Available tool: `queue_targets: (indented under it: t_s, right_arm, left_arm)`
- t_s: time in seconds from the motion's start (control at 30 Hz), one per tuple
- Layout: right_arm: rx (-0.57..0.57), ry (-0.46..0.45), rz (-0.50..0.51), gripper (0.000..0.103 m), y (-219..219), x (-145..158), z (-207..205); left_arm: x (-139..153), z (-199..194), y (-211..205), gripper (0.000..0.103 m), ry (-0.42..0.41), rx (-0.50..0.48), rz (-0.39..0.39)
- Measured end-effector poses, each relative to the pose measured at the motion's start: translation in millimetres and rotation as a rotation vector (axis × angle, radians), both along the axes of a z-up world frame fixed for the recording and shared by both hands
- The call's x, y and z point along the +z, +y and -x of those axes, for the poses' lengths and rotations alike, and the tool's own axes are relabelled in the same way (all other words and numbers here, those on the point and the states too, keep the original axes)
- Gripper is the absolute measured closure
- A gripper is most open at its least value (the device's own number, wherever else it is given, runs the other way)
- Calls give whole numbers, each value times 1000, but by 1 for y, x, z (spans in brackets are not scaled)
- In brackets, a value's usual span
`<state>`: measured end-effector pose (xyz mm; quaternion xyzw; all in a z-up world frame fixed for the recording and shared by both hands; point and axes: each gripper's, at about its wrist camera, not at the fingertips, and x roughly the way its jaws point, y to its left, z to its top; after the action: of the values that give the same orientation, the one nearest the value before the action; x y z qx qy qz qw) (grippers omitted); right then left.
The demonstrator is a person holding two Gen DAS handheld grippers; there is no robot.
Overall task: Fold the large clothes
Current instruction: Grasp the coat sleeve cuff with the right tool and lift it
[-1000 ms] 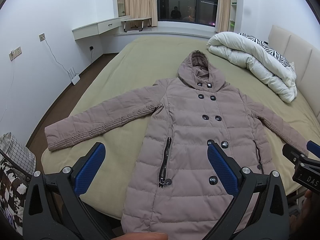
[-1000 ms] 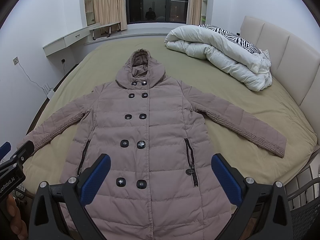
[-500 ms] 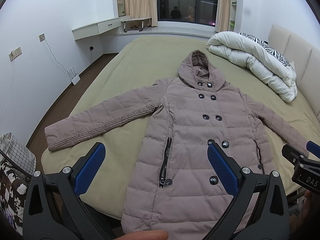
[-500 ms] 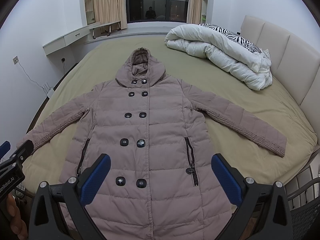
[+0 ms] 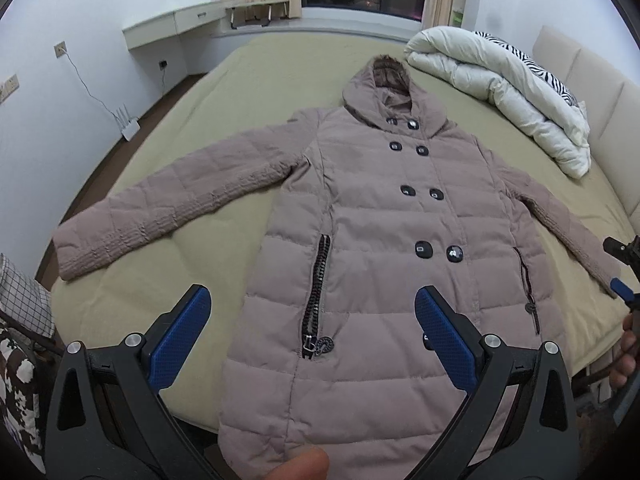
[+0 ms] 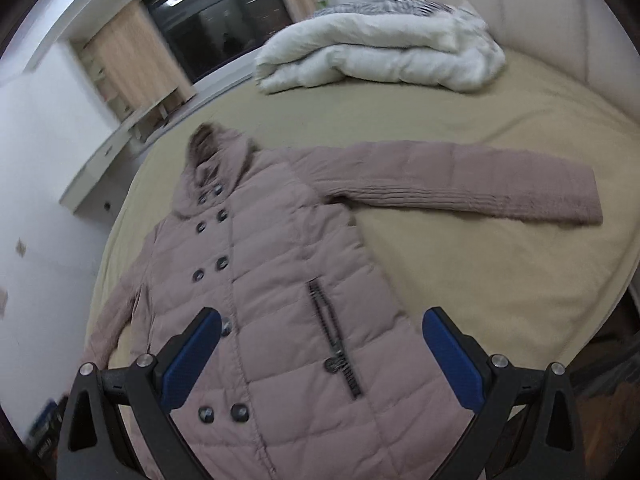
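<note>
A long dusty-pink hooded puffer coat (image 5: 384, 216) lies flat, front up, on the bed (image 5: 224, 120), both sleeves spread out, hem toward me. It also shows in the right wrist view (image 6: 280, 288), tilted, with its right sleeve (image 6: 480, 192) stretched across the sheet. My left gripper (image 5: 312, 332) is open and empty, above the coat's lower left part near the left pocket zip (image 5: 318, 296). My right gripper (image 6: 320, 356) is open and empty, above the coat's lower right part near the right pocket zip (image 6: 334, 344). Its tip shows at the left view's right edge (image 5: 624, 264).
A rolled white duvet with a zebra-print side (image 5: 504, 92) lies at the bed's far right by the padded headboard (image 5: 592, 80); it also shows in the right view (image 6: 380, 56). A wall desk (image 5: 176, 28), a router on the floor (image 5: 128, 124) and a checked basket (image 5: 24, 300) stand left.
The right gripper has swung right and tilted, now facing the coat's right sleeve and duvet. The left gripper has moved slightly closer to the coat. The coat has not moved.
</note>
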<state>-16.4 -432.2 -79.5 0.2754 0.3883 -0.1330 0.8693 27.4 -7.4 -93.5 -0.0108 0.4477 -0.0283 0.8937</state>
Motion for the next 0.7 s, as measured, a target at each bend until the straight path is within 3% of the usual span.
queue_targets:
  t_s: [0.1, 0.2, 0.3, 0.37, 0.5, 0.57, 0.7]
  right_arm:
    - [-199, -20, -162, 9, -93, -39, 9]
    - [-358, -47, -336, 16, -170, -85, 28]
    - [-499, -79, -449, 16, -223, -122, 50]
    - [-572, -110, -487, 22, -250, -140, 63]
    - [-637, -184, -511, 27, -278, -150, 76]
    - [-658, -189, -473, 36, -287, -146, 74]
    - [-669, -145, -426, 67, -304, -145, 54]
  left_arm:
    - [-17, -17, -3, 0, 12, -25, 67]
    - [-30, -32, -15, 0, -1, -27, 33]
    - [-46, -55, -26, 0, 107, -31, 25]
    - [-51, -67, -27, 0, 138, -1, 58]
    - [-55, -87, -36, 0, 105, 3, 102]
    - [-57, -97, -43, 0, 114, -11, 143]
    - [-61, -113, -57, 2, 136, -44, 233]
